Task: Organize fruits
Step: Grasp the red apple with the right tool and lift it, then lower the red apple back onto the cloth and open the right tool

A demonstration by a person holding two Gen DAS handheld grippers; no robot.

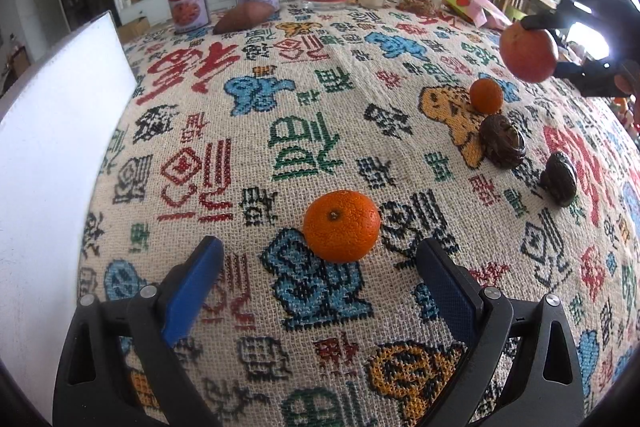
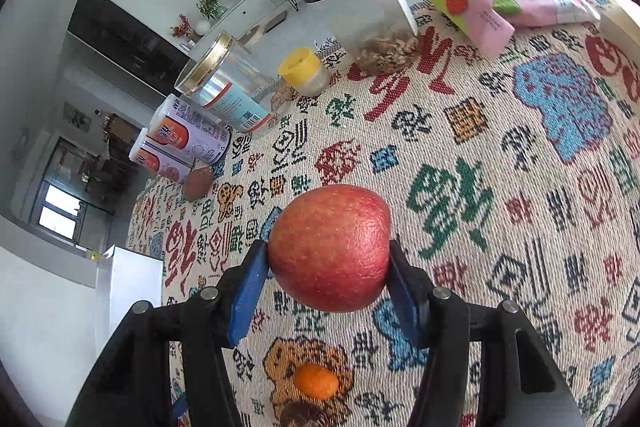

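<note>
1. My right gripper [image 2: 329,259] is clenched on a red apple [image 2: 330,247]; both blue pads press its sides and it hangs clear of the patterned tablecloth [image 2: 520,155].
2. In the left wrist view the same apple [image 1: 529,54] sits at the upper right of the frame, raised above the cloth, with the right gripper's black body behind it.
3. My left gripper [image 1: 320,267] is released, jaws wide and holding nothing.
4. A mandarin [image 1: 341,225] rests on the cloth in the lower centre, just beyond my left fingertips and between their lines.
5. A smaller mandarin [image 1: 486,96] lies at right, just beside a dark brown wrinkled fruit [image 1: 503,141]; a second dark one [image 1: 560,179] lies near, further right.
6. Jars and cans stand along the top of the frame.
</note>
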